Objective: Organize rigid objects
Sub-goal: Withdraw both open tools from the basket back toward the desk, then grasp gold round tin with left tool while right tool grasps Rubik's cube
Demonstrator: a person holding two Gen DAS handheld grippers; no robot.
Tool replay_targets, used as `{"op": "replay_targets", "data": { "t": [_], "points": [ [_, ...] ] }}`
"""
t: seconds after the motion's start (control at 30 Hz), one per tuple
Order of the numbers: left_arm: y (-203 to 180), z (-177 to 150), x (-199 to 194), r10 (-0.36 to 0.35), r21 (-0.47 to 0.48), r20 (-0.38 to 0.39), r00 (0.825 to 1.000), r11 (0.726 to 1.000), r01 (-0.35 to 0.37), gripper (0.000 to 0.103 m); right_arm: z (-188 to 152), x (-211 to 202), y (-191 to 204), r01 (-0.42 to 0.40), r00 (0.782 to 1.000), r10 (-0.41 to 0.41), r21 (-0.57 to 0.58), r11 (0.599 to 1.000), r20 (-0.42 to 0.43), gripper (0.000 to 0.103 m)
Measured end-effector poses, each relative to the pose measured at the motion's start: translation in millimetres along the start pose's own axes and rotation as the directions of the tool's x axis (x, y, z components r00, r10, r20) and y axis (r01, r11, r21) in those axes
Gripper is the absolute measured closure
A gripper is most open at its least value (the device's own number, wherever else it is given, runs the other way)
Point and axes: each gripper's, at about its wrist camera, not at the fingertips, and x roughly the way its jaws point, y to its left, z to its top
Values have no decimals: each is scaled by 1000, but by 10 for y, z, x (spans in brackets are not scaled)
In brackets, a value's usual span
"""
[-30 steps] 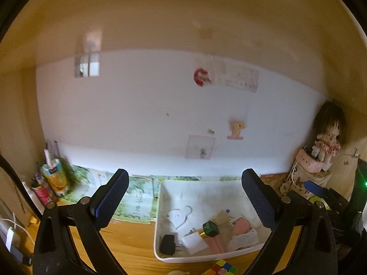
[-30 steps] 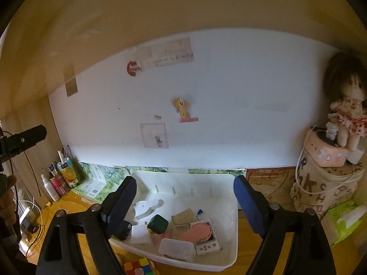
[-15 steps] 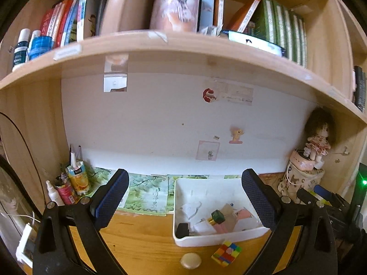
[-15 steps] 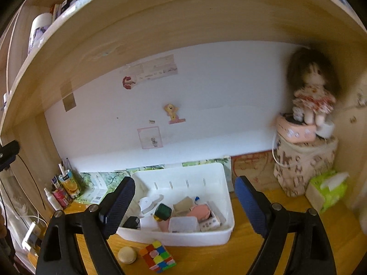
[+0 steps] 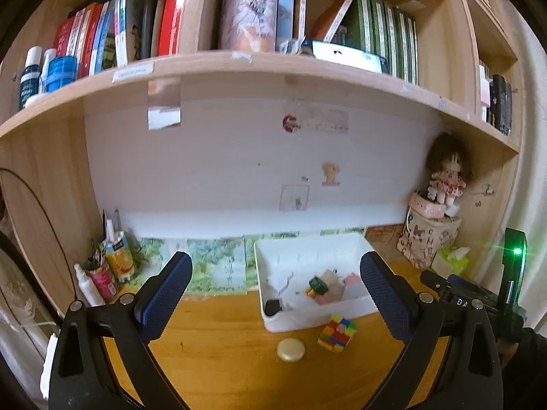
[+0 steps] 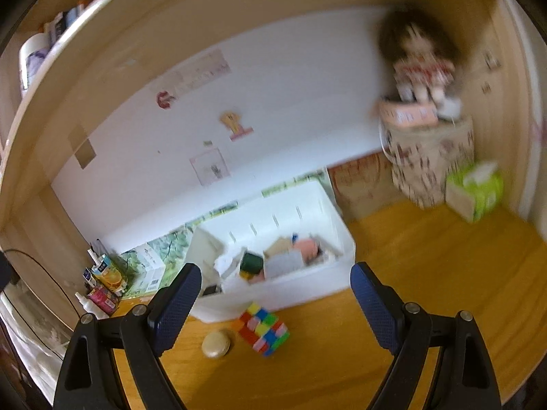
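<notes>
both cameras sit much farther back from the wall than a second ago, so more of the counter point(image 5: 218, 352) shows now. the left hand-held gripper point(image 5: 273, 294) has its two blue pads wide apart and holds nothing. the right hand-held gripper point(image 6: 275, 304) is wide apart too, with nothing between its pads. a second ago the white bin point(image 5: 294, 259) filled the low part of both views, and the colour cube was just a sliver at the bottom edge. now the whole bin shows, small, at about 1 o'clock from the middle of the left view. the colour cube point(image 5: 336, 333) lies on the counter just in front of the bin, at its 5 o'clock corner. a small round tan disc point(image 5: 290, 350) sits on the counter near the cube, at the cube's 8 o'clock; it was out of view a second ago. in the right view the cube point(image 6: 263, 329) and the disc point(image 6: 216, 342) lie low between the pads, in front of the bin point(image 6: 307, 283). inside the bin are small things: a dark green block point(image 5: 318, 285), a black plug point(image 5: 272, 305) and some pink and white pieces. the shelf of books point(image 5: 239, 17) shows at 12 o'clock in the left view; a second ago it was hidden. the doll point(image 5: 446, 177) sits on a box at 3 o'clock. bottles and tubes point(image 5: 109, 266) stand at 9 o'clock. the right view is blurry, and the doll point(image 6: 418, 58) there is smeared.
</notes>
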Motion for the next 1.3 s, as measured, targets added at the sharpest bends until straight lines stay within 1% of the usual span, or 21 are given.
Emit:
{"op": "replay_targets", "data": {
  "t": [0.13,0.23,0.37,0.43,0.63,0.77,0.87,1.0,1.1,1.2,1.3],
  "points": [
    [13,-136,-38,-7,4,-39,999,1000,7,4,-184,70,-48,4,998,1,83,997,-67,14],
    [-16,-234,-18,-2,21,-74,997,1000,4,4,-294,153,-64,6,994,8,118,993,-112,14],
    [-52,-348,68,19,28,-127,992,999,-15,4,-432,336,-130,-6,980,51,225,974,-193,14],
    [-68,-385,119,22,33,-149,989,999,-18,4,-477,421,-149,1,973,59,260,966,-223,14],
    [-98,-511,405,29,69,-237,971,998,-13,4,-575,713,-170,15,949,81,301,953,-304,14],
    [-91,-596,678,30,93,-313,949,996,-1,4,-617,937,-172,27,929,96,323,946,-357,14],
    [-96,-666,894,28,114,-369,929,993,16,4,-635,1098,-139,31,915,102,320,947,-391,14],
    [-120,-779,1184,17,135,-447,895,990,49,4,-690,1260,-125,47,893,108,329,943,-437,14],
    [-159,-886,1379,20,166,-489,872,984,70,4,-743,1345,-122,52,877,119,340,939,-465,13],
    [-202,-988,1544,25,193,-520,854,977,89,4,-770,1401,-118,59,871,122,349,935,-475,13],
    [-238,-1082,1714,19,198,-555,831,974,110,4,-792,1455,-99,61,865,125,349,935,-486,13]
  ]
}}
